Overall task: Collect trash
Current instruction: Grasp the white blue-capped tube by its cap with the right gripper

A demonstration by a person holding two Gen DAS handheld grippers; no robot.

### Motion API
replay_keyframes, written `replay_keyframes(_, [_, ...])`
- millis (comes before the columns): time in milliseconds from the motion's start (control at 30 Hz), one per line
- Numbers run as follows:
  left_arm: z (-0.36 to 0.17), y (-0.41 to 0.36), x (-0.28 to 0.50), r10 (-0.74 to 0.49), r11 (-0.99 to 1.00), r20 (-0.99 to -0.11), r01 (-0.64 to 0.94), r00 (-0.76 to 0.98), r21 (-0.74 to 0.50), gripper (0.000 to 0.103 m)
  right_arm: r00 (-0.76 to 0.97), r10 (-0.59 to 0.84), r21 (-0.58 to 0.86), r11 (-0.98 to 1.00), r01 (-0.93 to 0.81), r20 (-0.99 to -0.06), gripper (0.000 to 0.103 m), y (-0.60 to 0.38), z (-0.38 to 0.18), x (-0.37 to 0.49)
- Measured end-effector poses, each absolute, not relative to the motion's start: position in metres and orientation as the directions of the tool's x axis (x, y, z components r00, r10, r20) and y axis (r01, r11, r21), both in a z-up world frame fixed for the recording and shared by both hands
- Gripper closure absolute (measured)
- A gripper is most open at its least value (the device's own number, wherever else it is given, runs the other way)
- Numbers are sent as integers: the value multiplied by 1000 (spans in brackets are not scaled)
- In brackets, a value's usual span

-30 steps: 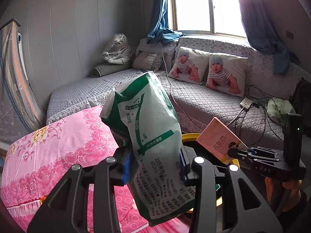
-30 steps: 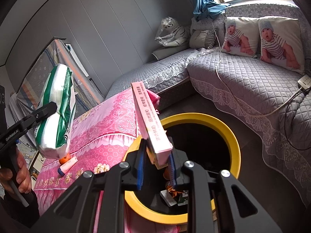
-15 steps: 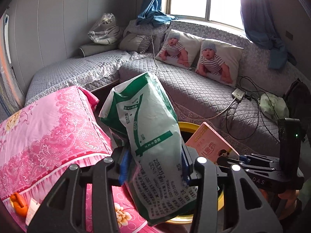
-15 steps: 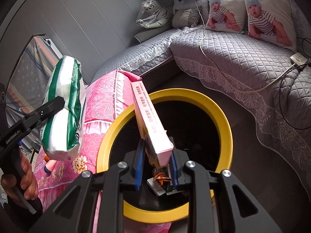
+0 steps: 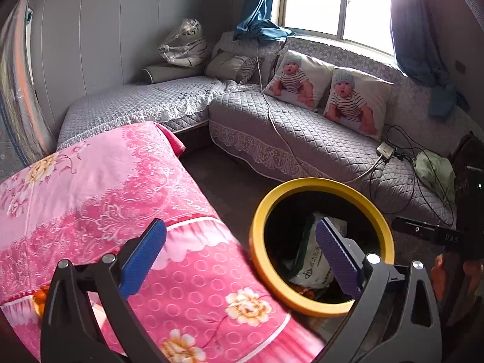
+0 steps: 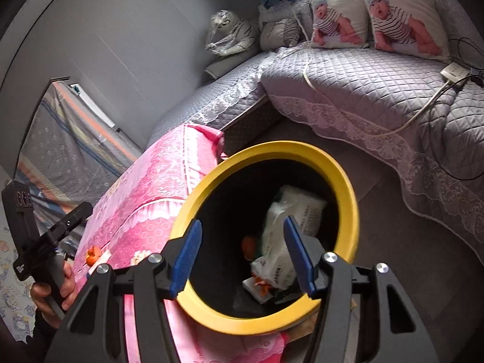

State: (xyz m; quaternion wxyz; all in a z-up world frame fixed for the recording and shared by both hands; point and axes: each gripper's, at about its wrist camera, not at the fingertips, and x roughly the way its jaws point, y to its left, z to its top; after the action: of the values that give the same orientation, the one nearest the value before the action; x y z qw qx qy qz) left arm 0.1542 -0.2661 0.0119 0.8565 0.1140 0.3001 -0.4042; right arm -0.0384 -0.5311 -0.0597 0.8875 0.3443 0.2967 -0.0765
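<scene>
Hovering over a yellow-rimmed bin (image 6: 345, 187), the right hand-held gripper (image 6: 242, 249) has its blue pads spread, having just been opening, with nothing between them. Inside the bin lies a white and green bag (image 6: 290, 220) atop smaller wrappers and something orange. Beside the bin's rim, the left hand-held gripper (image 5: 239, 255) is spread wide, also just opened and empty, one pad over the pink floral cloth (image 5: 99, 187) on the surface next to the bin. Beyond the bin stretches a grey quilted sofa (image 5: 302, 133) bearing two baby-print cushions (image 5: 354, 99).
</scene>
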Motion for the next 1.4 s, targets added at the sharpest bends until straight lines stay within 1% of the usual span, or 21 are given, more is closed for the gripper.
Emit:
replay_keyframes(133, [19, -206, 163, -604, 659, -571, 751, 555, 33, 8, 808, 161, 581, 774, 252, -566, 49, -501, -53, -12])
replay_keyframes(233, [21, -156, 175, -552, 688, -575, 719, 603, 93, 8, 795, 220, 574, 797, 189, -566, 49, -477, -47, 5])
replay_keyframes(367, [21, -88, 191, -467, 758, -588, 641, 661, 119, 8, 764, 281, 511, 857, 74, -581, 49, -431, -36, 28])
replay_keyframes(467, [24, -36, 193, -397, 836, -569, 540, 720, 99, 8, 715, 337, 435, 899, -51, -612, 49, -374, -22, 50])
replay_keyframes(600, [30, 20, 176, -309, 914, -511, 400, 802, 73, 8, 608, 435, 444, 884, -147, -664, 49, -295, -9, 85])
replay_keyframes(633, [31, 30, 171, -300, 924, -503, 379, 811, 59, 8, 585, 441, 439, 885, -157, -681, 49, -277, -7, 92])
replay_keyframes(700, [32, 47, 161, -324, 927, -484, 374, 813, 8, 8, 546, 447, 427, 888, -172, -709, 49, -242, -7, 106])
replay_keyframes(800, [32, 64, 144, -364, 920, -464, 389, 807, -45, 8, 508, 427, 415, 898, -142, -749, 49, -201, -15, 122])
replay_keyframes(1000, [30, 96, 123, -408, 908, -401, 409, 820, -88, 8, 475, 346, 392, 920, -3, -809, 49, -159, -33, 155])
replay_keyframes(1100, [29, 118, 120, -446, 894, -368, 427, 816, -136, 8, 453, 341, 418, 905, 80, -824, 49, -156, -37, 172])
replay_keyframes(1233, [23, 149, 122, -485, 873, -340, 428, 806, -233, 8, 407, 361, 452, 879, 153, -839, 49, -153, -37, 189])
replay_keyframes(1400, [13, 180, 125, -495, 859, -301, 408, 815, -309, 8, 363, 328, 428, 871, 242, -872, 50, -150, -42, 202])
